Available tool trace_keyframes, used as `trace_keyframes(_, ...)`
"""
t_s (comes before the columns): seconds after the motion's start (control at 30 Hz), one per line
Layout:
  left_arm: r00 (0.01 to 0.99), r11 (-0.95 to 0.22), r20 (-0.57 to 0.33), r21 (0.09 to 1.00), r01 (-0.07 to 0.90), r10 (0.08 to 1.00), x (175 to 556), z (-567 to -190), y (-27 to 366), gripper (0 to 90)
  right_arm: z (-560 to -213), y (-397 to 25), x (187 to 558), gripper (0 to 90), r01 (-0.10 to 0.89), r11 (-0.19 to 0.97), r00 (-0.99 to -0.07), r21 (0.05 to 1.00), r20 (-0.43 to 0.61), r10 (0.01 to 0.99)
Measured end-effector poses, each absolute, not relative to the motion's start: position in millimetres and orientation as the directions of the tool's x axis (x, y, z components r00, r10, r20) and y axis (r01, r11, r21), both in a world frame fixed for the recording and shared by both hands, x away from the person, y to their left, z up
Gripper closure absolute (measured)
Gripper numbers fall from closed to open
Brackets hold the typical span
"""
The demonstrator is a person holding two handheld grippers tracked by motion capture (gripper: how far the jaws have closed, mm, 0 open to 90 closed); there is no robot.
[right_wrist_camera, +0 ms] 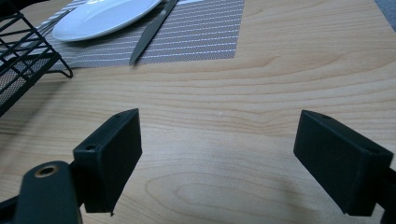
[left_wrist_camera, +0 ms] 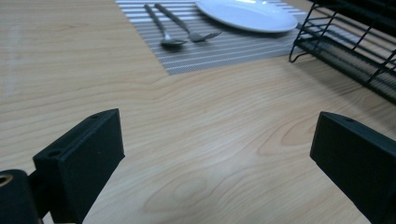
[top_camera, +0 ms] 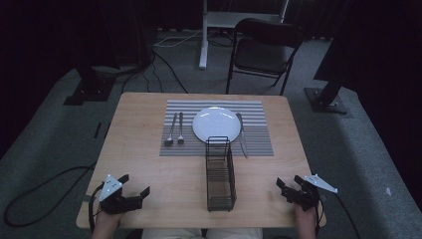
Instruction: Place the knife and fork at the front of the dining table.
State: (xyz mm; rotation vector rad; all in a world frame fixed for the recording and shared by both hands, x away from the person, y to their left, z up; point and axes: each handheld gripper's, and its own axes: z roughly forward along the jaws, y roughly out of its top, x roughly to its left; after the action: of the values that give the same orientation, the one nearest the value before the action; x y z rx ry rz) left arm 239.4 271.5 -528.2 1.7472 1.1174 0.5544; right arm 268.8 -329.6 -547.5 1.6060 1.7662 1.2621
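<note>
While both hands rest at the near edge of the tabletop [top_camera: 149,164], each one holds a gripper low over the bare wood. At the near left corner the left gripper [top_camera: 135,189] has its jaws spread wide with nothing between them; in the left gripper view [left_wrist_camera: 217,154] only wood grain is seen in the gap. At the near right corner the right gripper [top_camera: 287,186] is spread in the same way and also holds nothing, as the right gripper view [right_wrist_camera: 217,158] shows.

Between the two grippers, a little nearer to the right one, stands a black wire basket [top_camera: 220,174], long and narrow, reaching from near the front edge up to the placemat [top_camera: 254,112]. This striped grey placemat lies in the middle of the far half of the tabletop. On it sits a white plate [top_camera: 217,124], which the far end of the basket overlaps in the high view. Left of the plate lie a spoon [top_camera: 170,130] and a fork [top_camera: 180,128], side by side, close together. Right of the plate lies a knife [top_camera: 242,135], just beside its rim. All things are well apart from both grippers.
</note>
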Motion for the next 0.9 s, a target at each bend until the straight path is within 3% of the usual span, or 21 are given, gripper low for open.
trace_keyframes(0.43, 0.391, -0.147, -0.044, 0.883, 0.445, 0.919, 225.4, -529.8, 298.7, 2.7, -547.4, -330.0, 267.5, 14.6, 0.537, -0.090, -0.223, 0.839, 0.244, 0.944)
trace_keyframes(0.67, 0.360, -0.121, -0.057, 0.883, 0.454, 0.931, 219.1, -530.8, 312.1, 2.7, -547.5, -329.9, 268.0, 14.7, 0.542, -0.089, -0.222, 0.836, 0.245, 0.944)
trace_keyframes(0.9, 0.328, -0.122, -0.036, 0.885, 0.449, 0.944, 208.4, -530.6, 325.3, 2.7, -547.1, -330.6, 267.4, 13.4, 0.549, -0.070, -0.174, 0.833, 0.196, 0.965)
